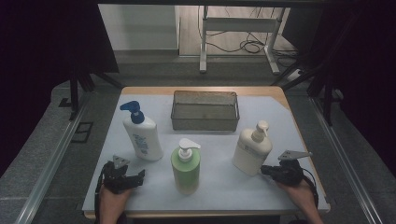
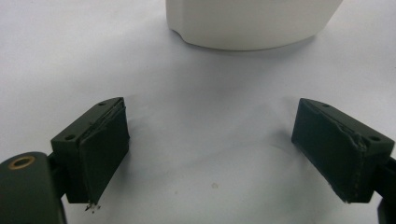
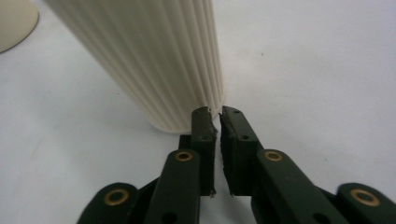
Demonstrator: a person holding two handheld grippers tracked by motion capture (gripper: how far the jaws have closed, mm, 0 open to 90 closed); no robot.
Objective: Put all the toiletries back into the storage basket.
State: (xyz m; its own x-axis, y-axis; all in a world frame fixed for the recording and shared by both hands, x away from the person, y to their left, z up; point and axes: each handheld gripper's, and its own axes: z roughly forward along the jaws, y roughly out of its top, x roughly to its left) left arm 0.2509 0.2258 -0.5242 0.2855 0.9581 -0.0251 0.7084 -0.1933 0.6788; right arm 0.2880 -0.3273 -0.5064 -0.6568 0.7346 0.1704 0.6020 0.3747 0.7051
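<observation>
Resting both hand-held grippers low on the white-covered desk (image 1: 275,116), you have each one aimed at a pump bottle.

Right hand-held gripper (image 1: 265,171): in the right gripper view (image 3: 218,113) its jaws stand nearly closed, a thin slit between the pads, nothing clamped in that slit. The ribbed cream pump bottle (image 1: 252,149) stands upright directly ahead of the tips and slightly to their left in that view (image 3: 154,56); the tips sit right at its base edge, and whether they touch it you cannot tell from here. In the high view the bottle is just beyond the tips, toward the desk centre.

Left hand-held gripper (image 1: 140,176): in the left gripper view (image 2: 210,144) its jaws are spread wide, bare desk cover between the pads, nothing held. The rounded base of a white bottle (image 2: 252,23) stands ahead of the tips, apart from them. In the high view this is the white pump bottle with the blue pump head (image 1: 141,133), upright, just beyond the gripper.

Between the two grippers stands the green pump bottle (image 1: 186,168), upright, white pump on top. A wire mesh basket (image 1: 205,122) sits farther off, beyond all three bottles.
</observation>
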